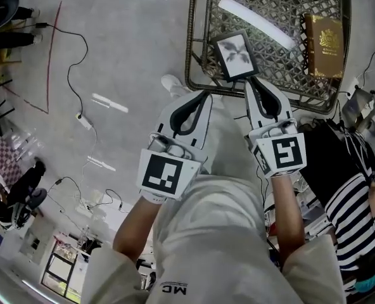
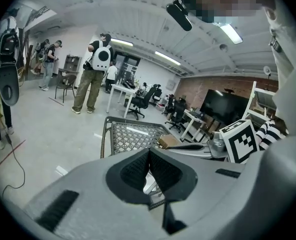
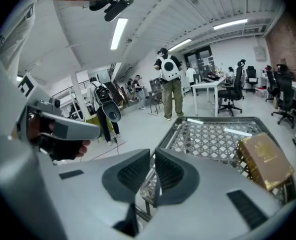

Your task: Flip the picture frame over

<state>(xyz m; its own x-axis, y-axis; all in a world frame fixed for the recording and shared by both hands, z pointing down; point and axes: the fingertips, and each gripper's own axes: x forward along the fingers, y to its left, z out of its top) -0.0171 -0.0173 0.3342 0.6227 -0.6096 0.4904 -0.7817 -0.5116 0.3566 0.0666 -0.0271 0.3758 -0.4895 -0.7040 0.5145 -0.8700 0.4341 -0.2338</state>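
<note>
The wire-mesh table (image 1: 189, 43) at twelve o'clock of the head view is made of dull grey metal lattice, rough in weave. The picture frame (image 1: 236, 56) is fronted with glossy glass inside a dark, smooth border. At two o'clock a brown book (image 1: 325, 37) is stamped in shiny gold. The left gripper (image 1: 203, 95) and right gripper (image 1: 256, 84) are shelled in matt grey plastic, with ribbed black pads (image 3: 170, 174). The floor (image 1: 124, 43) is polished smooth, and lights are mirrored in it.

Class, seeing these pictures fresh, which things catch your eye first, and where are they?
The picture frame, its dark leaf print facing up, sits at the near edge of the wire-mesh table, just beyond the right tool. A brown, gold-stamped book sits at the table's right. Bold black-and-white marker cubes top it and the left tool.
</note>
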